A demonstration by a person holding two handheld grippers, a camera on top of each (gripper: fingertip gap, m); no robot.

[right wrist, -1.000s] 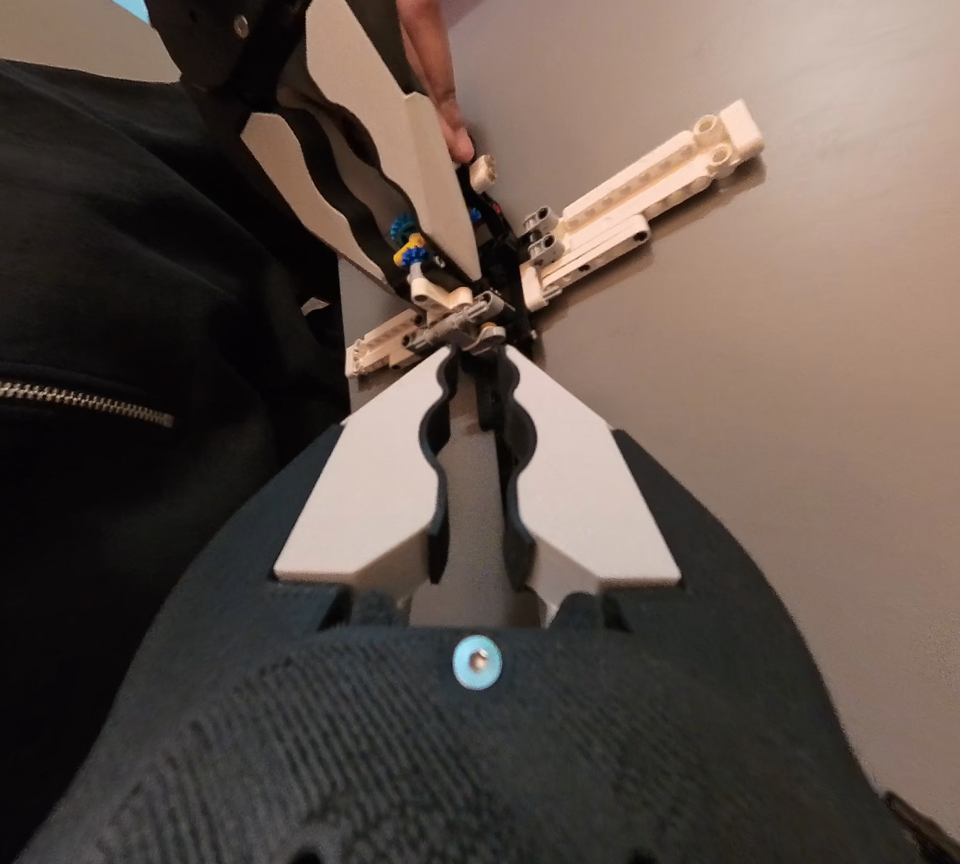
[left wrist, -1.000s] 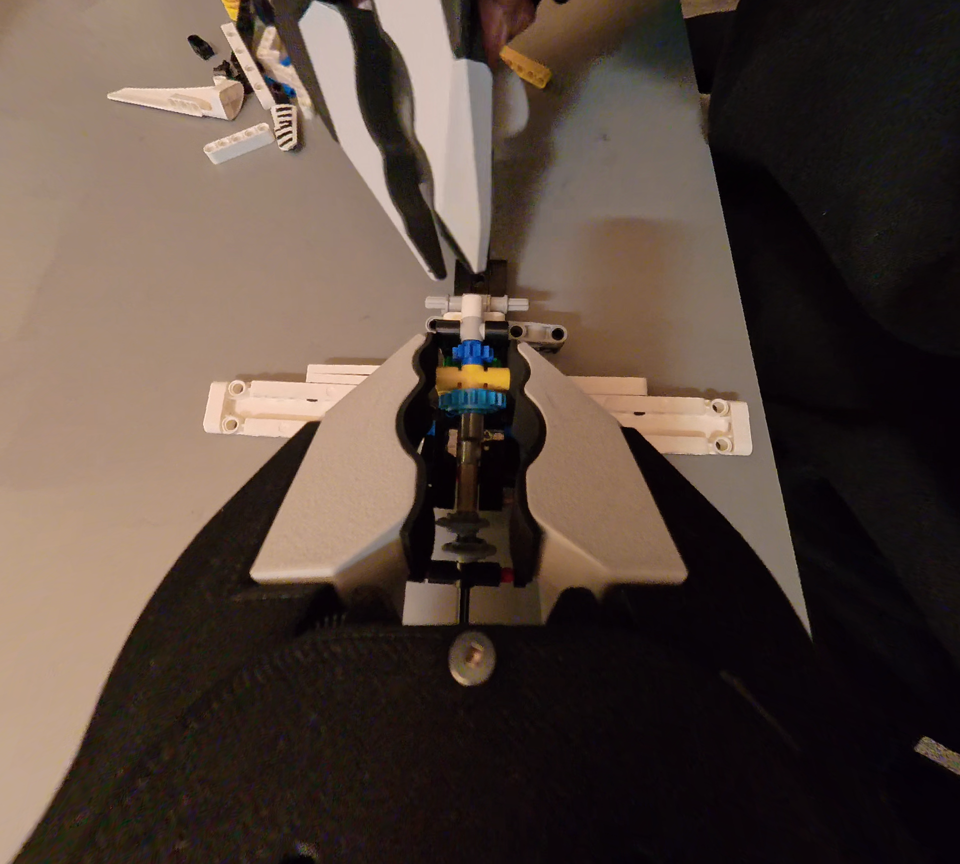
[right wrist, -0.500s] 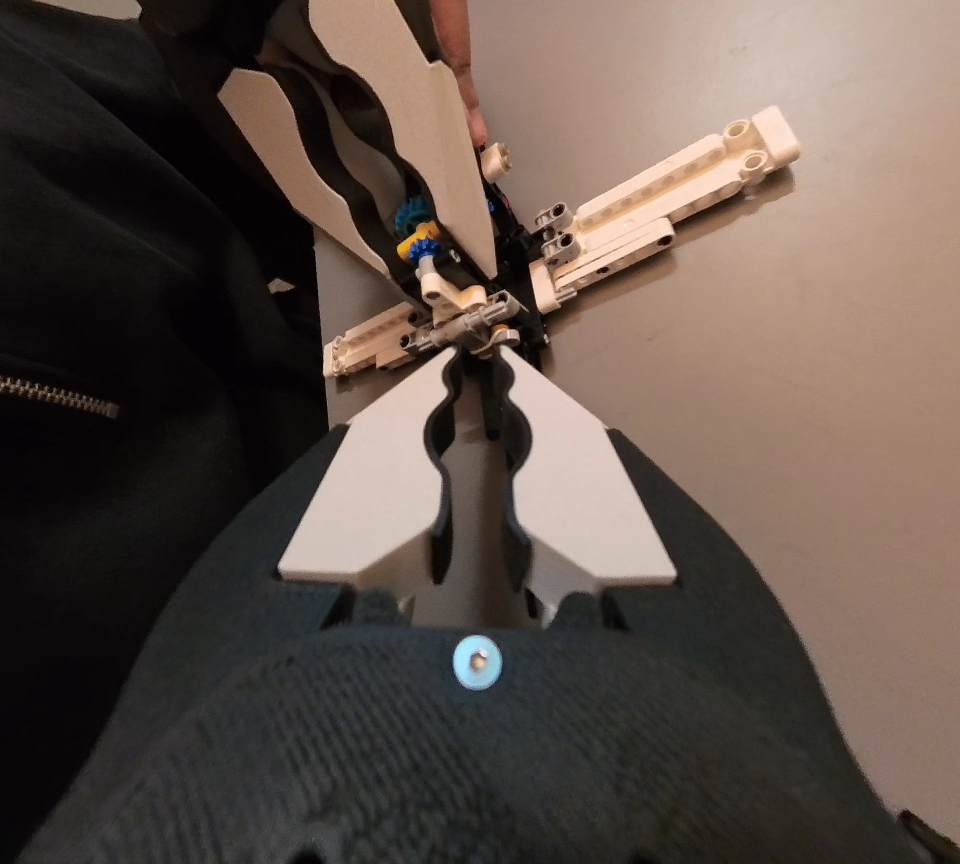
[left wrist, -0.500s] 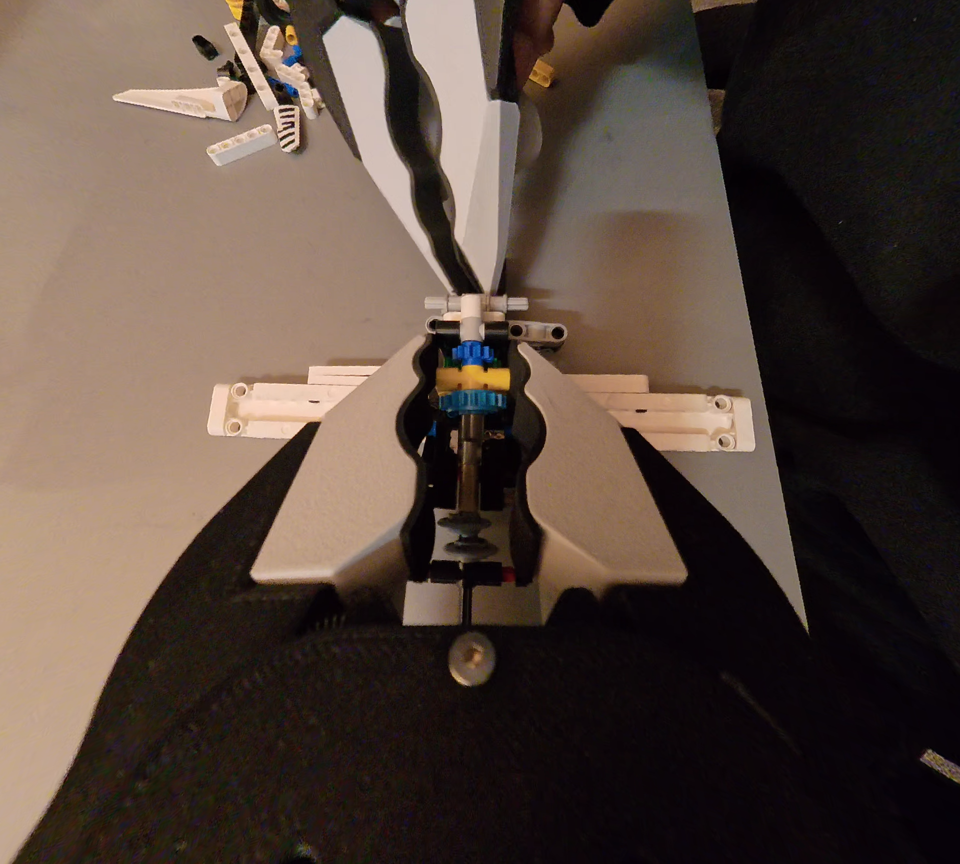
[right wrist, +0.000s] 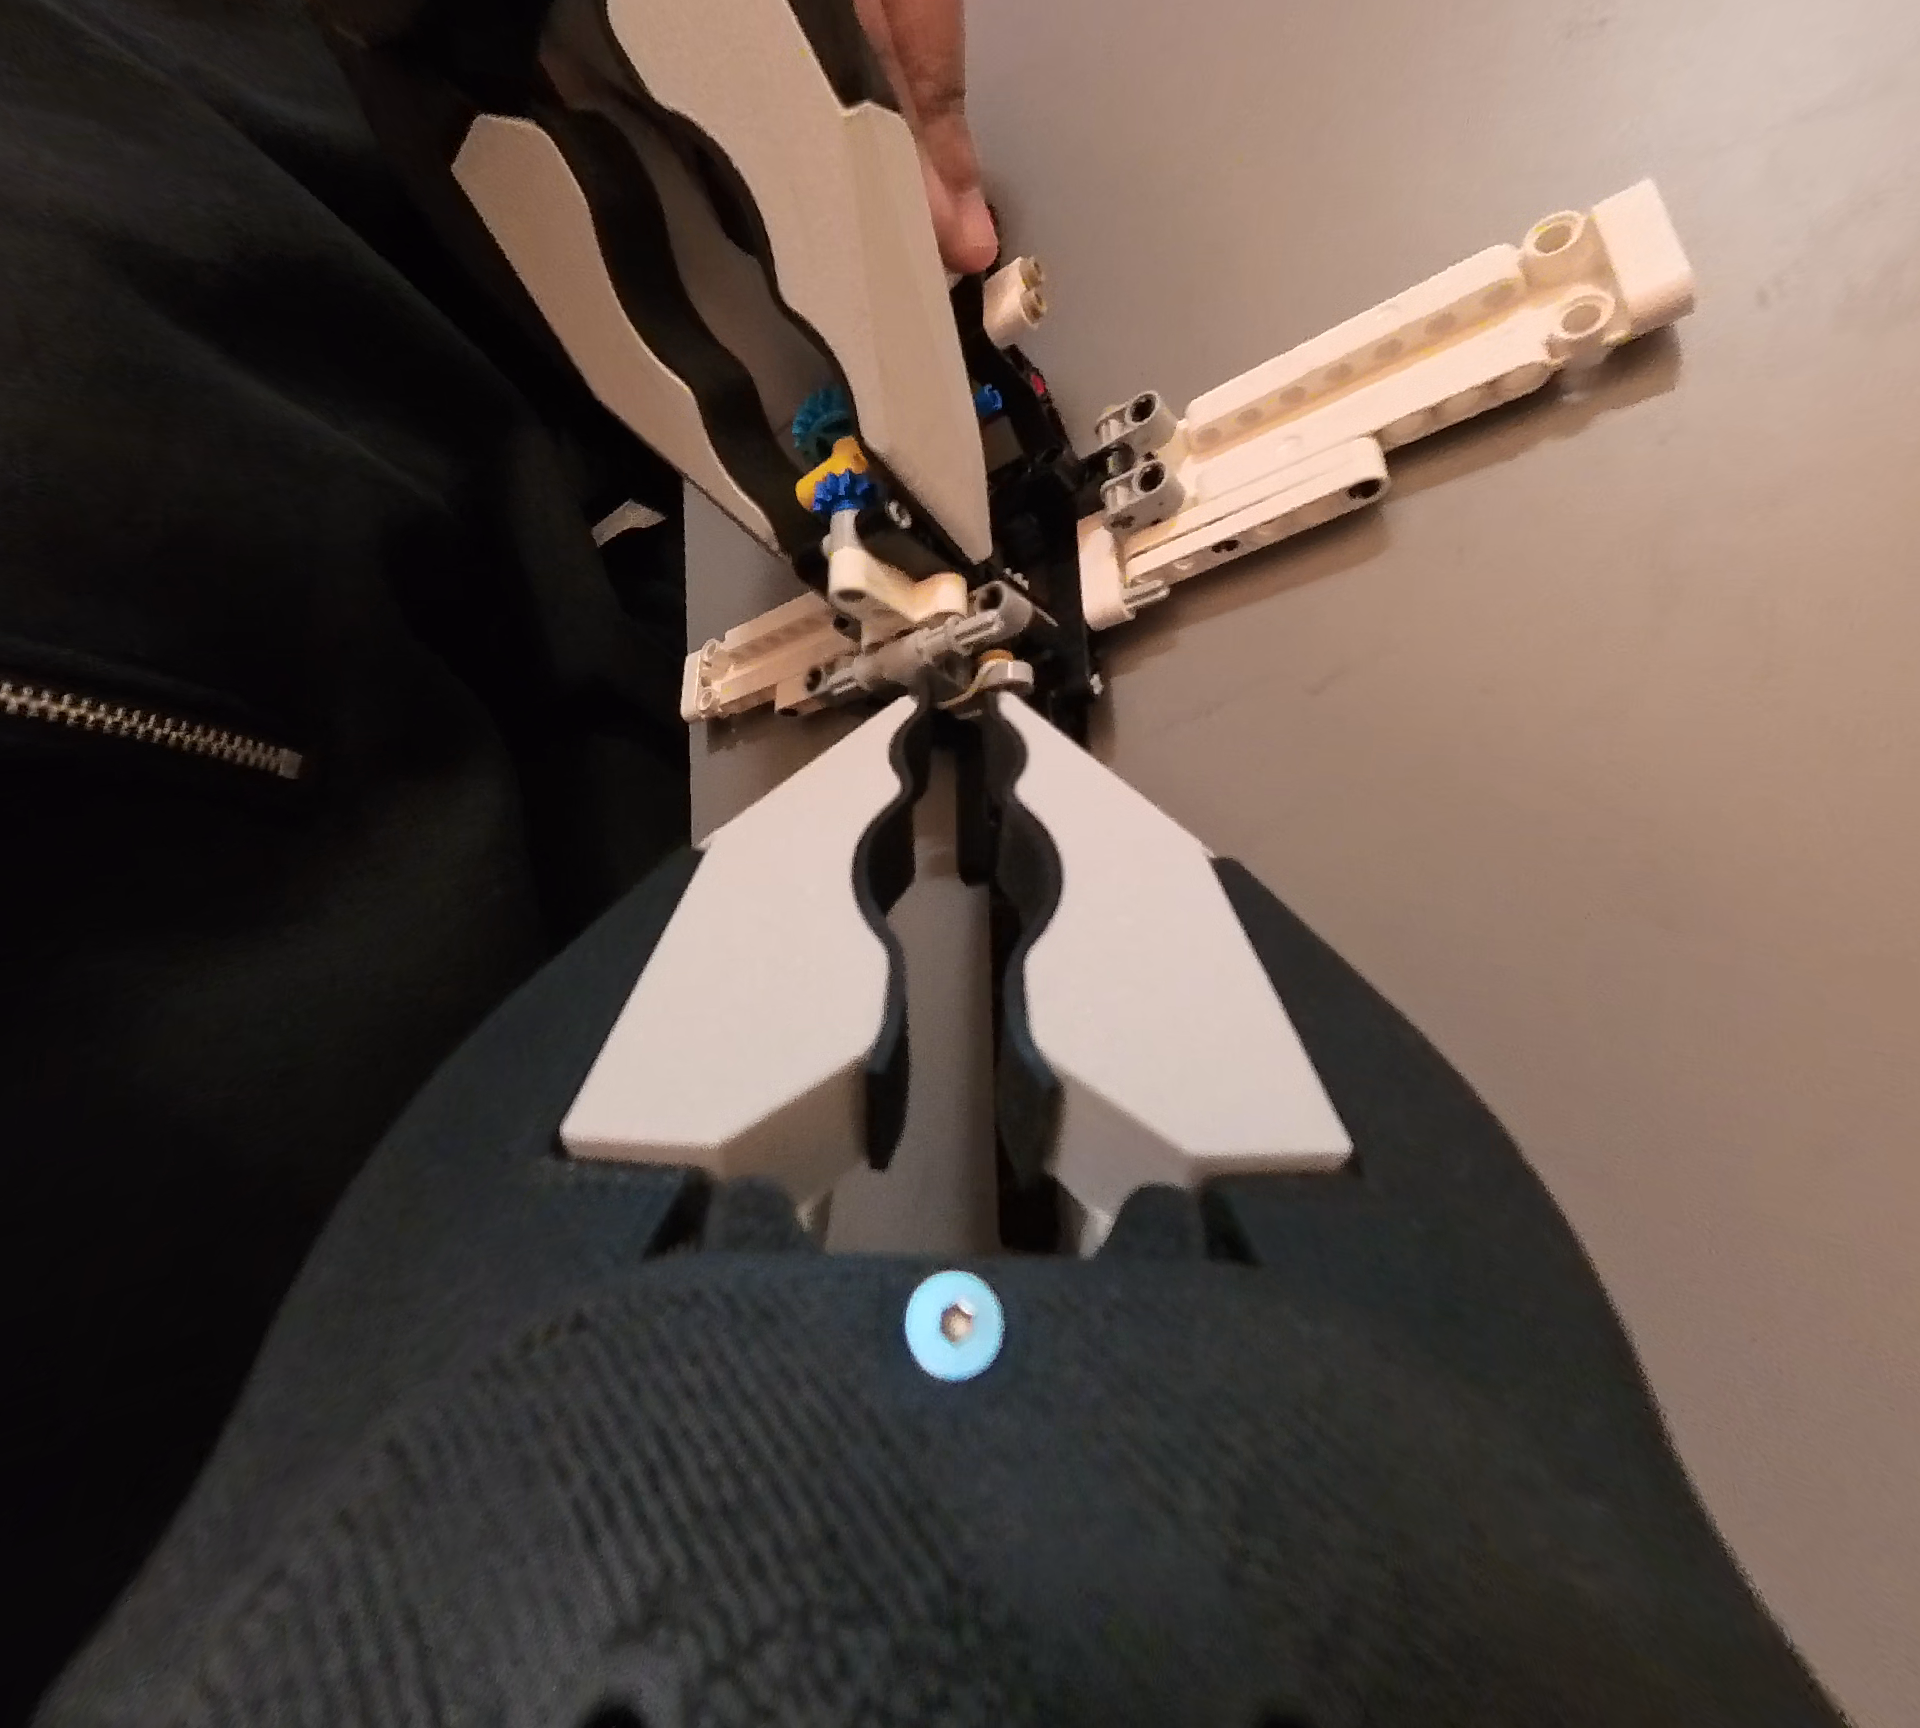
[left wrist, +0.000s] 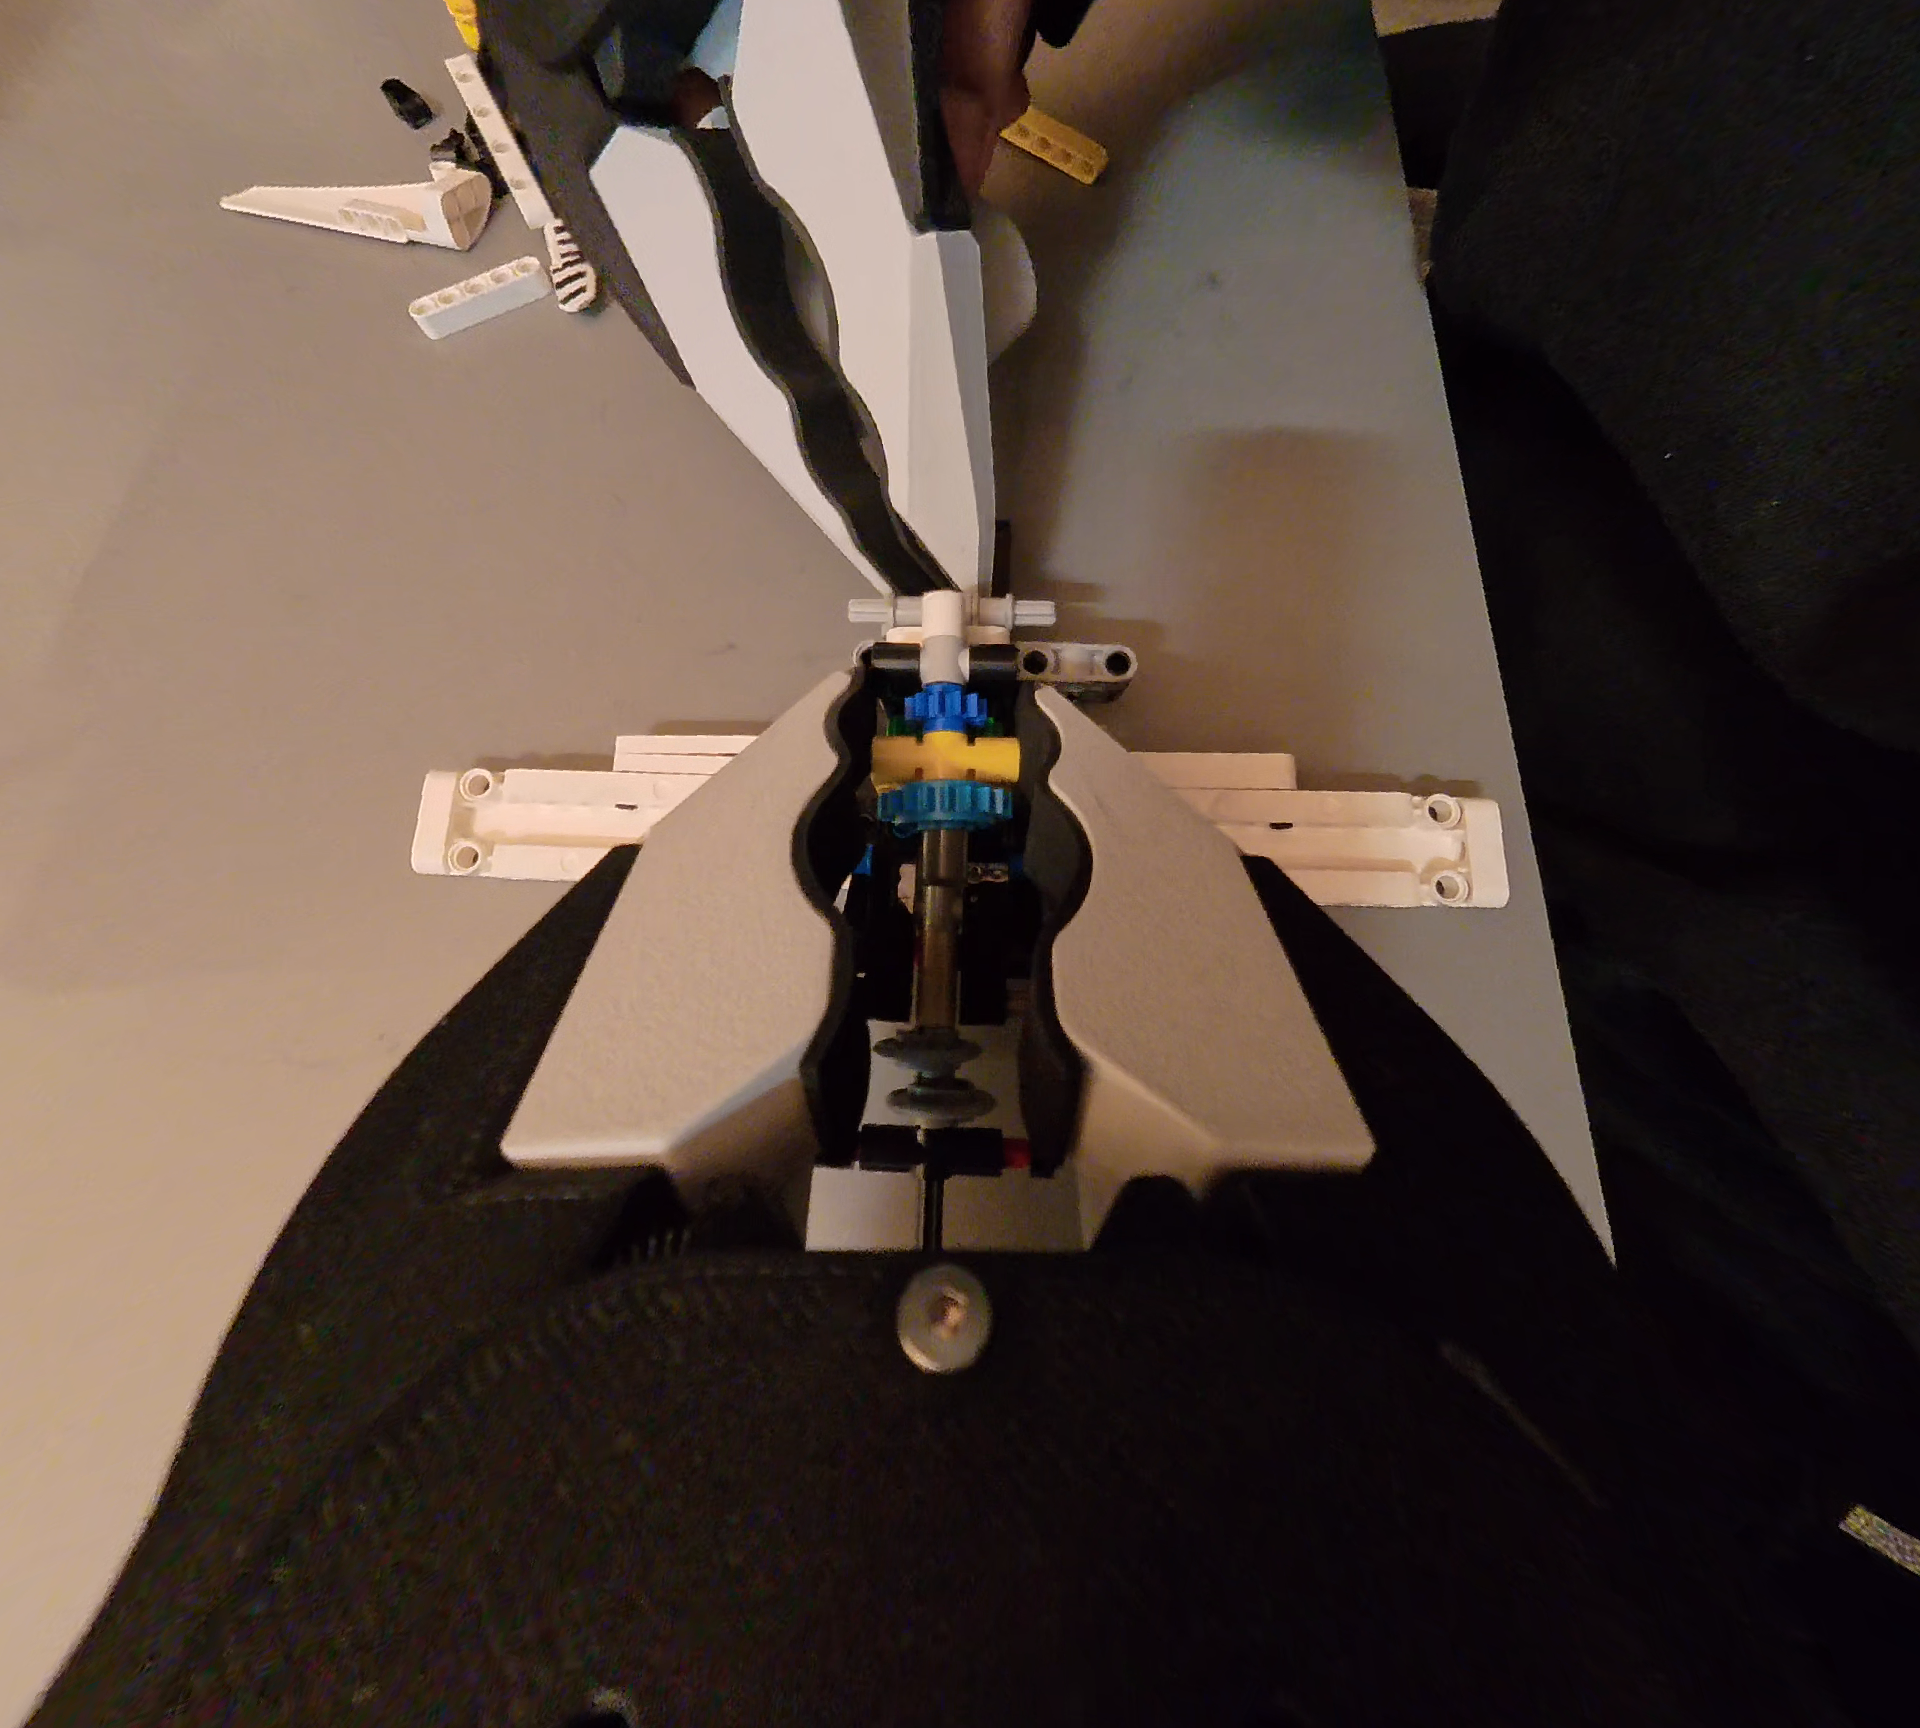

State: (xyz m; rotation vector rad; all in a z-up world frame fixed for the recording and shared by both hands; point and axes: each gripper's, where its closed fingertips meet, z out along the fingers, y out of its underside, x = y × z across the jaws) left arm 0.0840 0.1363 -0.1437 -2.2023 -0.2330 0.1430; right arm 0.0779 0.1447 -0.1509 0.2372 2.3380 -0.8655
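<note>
— White beams (left wrist: 520, 831) of the toy-brick model (left wrist: 940, 748) lie flat on the grey table (left wrist: 260, 535), near its edge, so the model rests steady while you work on its middle. Why do you hold it from two sides?

— You clamp the core with your left gripper (left wrist: 940, 691); its fingers (left wrist: 727, 847) stand a moderate way apart and press on the black frame around the yellow and blue gears (left wrist: 943, 779). This keeps the body from turning.

— And the right one?

— Your right gripper (right wrist: 951, 707) is almost closed. Its tips pinch a small part at the grey cross axle (right wrist: 935, 644) on the front end; which piece exactly, I cannot tell.

— What lies around?

— Loose bricks (left wrist: 468, 224) and a yellow beam (left wrist: 1055, 146) wait well apart, beyond the model.
</note>
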